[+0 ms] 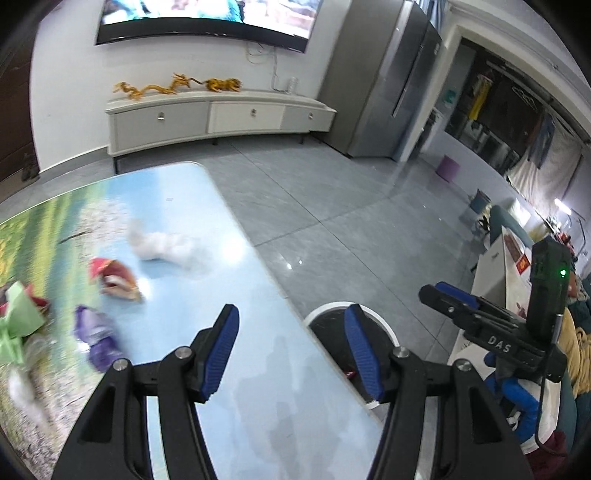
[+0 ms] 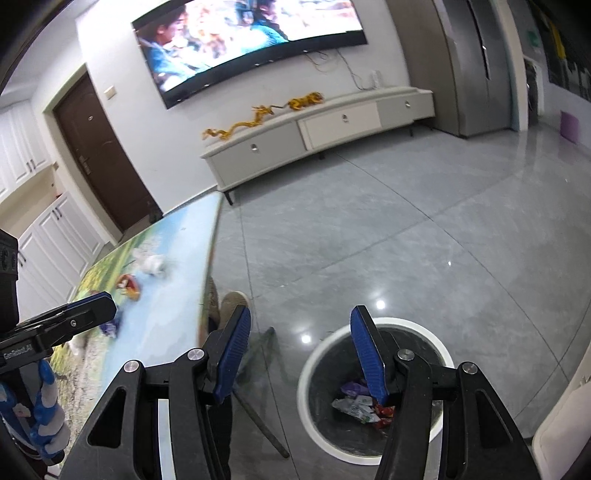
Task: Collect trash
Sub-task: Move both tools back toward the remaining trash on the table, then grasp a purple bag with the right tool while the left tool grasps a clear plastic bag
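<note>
Trash (image 1: 118,280), blurry, seemingly crumpled colourful wrappers; both tools (image 1: 291,354) (image 2: 301,354) released, empty.

On the table (image 1: 258,369), a tissue wad (image 1: 162,245) lies nearest the far end, with a crumpled wrapper (image 1: 116,278) just nearer than it and another wrapper (image 1: 96,338) nearer still, all toward the table's left side. The bin (image 2: 375,391) stands on the floor (image 2: 406,240) just off the table's right edge, with wrappers (image 2: 356,406) lying inside it. Beyond the table's far end, a cabinet (image 1: 218,118) stands against the wall beneath a television (image 1: 207,18).
</note>
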Tool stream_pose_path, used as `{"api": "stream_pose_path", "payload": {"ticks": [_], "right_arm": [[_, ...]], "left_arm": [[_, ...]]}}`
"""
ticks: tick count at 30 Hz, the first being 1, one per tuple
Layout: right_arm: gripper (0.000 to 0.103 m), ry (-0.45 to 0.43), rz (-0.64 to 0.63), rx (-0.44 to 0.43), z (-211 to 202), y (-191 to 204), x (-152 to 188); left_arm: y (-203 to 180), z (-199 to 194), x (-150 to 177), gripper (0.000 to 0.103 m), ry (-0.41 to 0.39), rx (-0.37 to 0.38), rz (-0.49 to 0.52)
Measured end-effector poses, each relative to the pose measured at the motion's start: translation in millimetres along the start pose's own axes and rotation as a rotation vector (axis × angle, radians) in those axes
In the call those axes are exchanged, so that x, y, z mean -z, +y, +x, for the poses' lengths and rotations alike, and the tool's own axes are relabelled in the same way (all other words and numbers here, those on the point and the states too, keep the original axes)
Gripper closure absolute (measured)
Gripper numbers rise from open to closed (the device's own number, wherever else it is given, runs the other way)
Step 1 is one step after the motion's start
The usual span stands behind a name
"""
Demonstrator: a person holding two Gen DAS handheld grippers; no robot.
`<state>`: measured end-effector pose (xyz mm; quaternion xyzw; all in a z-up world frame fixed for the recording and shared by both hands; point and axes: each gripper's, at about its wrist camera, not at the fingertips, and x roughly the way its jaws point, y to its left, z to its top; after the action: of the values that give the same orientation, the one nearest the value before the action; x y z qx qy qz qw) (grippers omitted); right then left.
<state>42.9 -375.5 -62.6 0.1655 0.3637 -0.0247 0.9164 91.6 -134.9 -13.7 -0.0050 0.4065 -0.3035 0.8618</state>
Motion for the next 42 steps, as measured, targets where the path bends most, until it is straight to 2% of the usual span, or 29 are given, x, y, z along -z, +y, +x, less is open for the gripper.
{"api": "stream_pose_path", "payload": {"ticks": [9,14,26,33,42], "right_arm": [[0.047,-0.033,-0.099,-0.043,-21.9,55.8,-6.3],[0.047,-0.039,-0.156,-0.074,-27.0,87.9,-8.5],[0.047,-0.002,-0.260,-0.163,-8.5,157.9,-5.8],[0.047,0.039,-0.299,-0.195,10.9,182.7,-2.5],[0.047,0.099,-0.349,-0.234,38.8,209.6,3.5]], "left_arm": [[57.1,-54.3,22.6,0.041,-0.073,-0.055,-0.092],[88.7,-79.3,37.3,0.041,-0.107,-0.126,-0.125],[181.1,-117.4,87.8,0.041,-0.109,-0.260,-0.284],[212.6,-122.0,104.1,0.041,-0.098,-0.292,-0.331],[221.1,-101.9,100.7,0.041,-0.065,-0.283,-0.334]]}}
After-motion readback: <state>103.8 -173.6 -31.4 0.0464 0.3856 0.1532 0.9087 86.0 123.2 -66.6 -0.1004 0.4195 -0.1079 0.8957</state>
